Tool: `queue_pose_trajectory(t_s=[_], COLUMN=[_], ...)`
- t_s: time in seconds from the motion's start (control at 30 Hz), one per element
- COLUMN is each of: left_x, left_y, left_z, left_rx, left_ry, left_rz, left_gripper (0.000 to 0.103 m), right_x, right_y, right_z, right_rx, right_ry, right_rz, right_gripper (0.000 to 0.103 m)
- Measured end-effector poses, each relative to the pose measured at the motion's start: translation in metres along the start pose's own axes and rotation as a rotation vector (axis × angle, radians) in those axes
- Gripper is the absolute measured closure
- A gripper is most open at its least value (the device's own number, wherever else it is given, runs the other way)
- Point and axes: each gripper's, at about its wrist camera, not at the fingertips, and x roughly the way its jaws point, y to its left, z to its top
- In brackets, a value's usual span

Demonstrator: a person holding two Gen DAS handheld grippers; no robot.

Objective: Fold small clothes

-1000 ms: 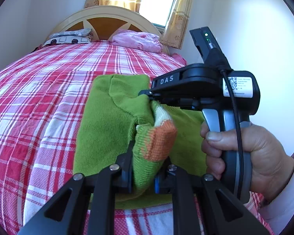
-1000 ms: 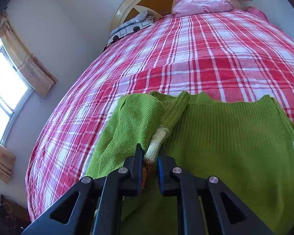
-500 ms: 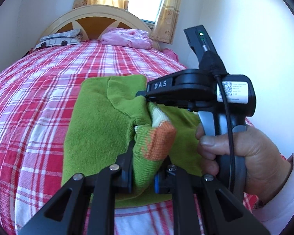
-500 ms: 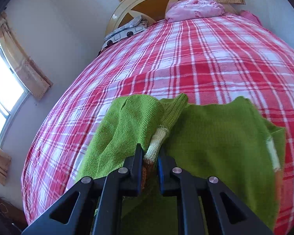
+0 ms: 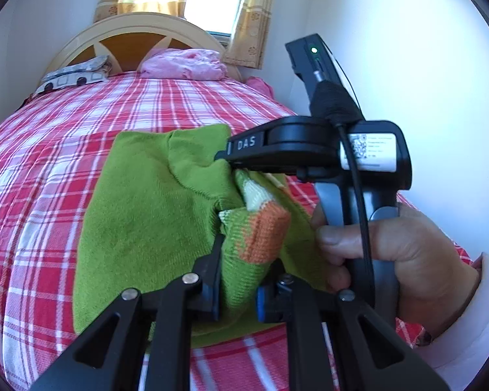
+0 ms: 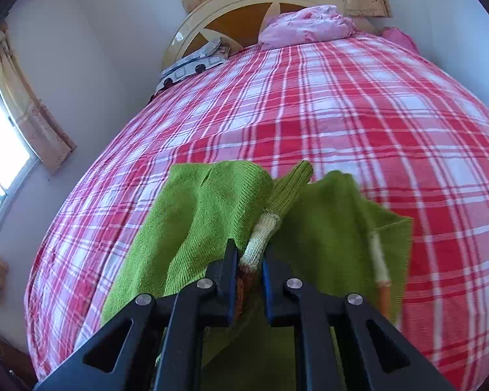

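Observation:
A small green knitted sweater (image 5: 146, 228) with cream and orange bands lies partly folded on the red plaid bed (image 5: 49, 169). My left gripper (image 5: 236, 280) is shut on a bunched fold of it that shows the orange patch (image 5: 265, 238). A hand (image 5: 391, 254) holds the right gripper's black handle (image 5: 326, 153) just to the right in the left wrist view. In the right wrist view my right gripper (image 6: 248, 275) is shut on the sweater (image 6: 205, 215) at a cream and orange cuff (image 6: 260, 238), with green knit draped on both sides.
A pink pillow (image 5: 185, 65) and a grey patterned pillow (image 5: 75, 76) lie by the wooden headboard (image 5: 137, 37). White walls stand close on the right (image 5: 407, 65). Curtained windows (image 6: 3, 137) are behind and to the side. The plaid bedspread (image 6: 342, 104) stretches beyond the sweater.
Both grippers have carried their held sweater parts across the bed; the sweater's flat area looks narrower and more folded over in both views. Both grips stay the same.

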Motion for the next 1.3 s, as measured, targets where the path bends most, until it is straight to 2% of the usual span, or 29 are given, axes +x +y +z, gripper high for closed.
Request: queue_pose_trajectory(t_s=[0.3, 0.67, 0.87, 1.17, 1.3], left_x=[0.01, 0.031, 0.038, 0.042, 0.042], left_y=[-0.033, -0.063, -0.065, -0.069, -0.074], left_z=[0.006, 0.0, -0.01, -0.019, -0.021], left_rx=[0.046, 0.069, 0.062, 0.07, 0.104], left_ry=[0.001, 0.05, 0.084, 0.111, 0.122], left_rz=[-0.038, -0.07, -0.055, -0.033, -0.007], left_gripper=[0.087, 0.087, 0.087, 0.087, 0.087], right_x=[-0.018, -0.016, 0.001, 0.006, 0.006], right_y=[-0.023, -0.061, -0.071, -0.082, -0.084], right_z=[0.003, -0.004, -0.014, -0.022, -0.022], right_rx=[-0.023, -0.003, 0.008, 0.061, 0.077], right_ry=[-0.02, 0.014, 0.052, 0.019, 0.017], right_rz=[-0.053, -0.1, -0.106, -0.063, -0.056], right_gripper=[0.09, 0.09, 0.09, 0.09, 0.09])
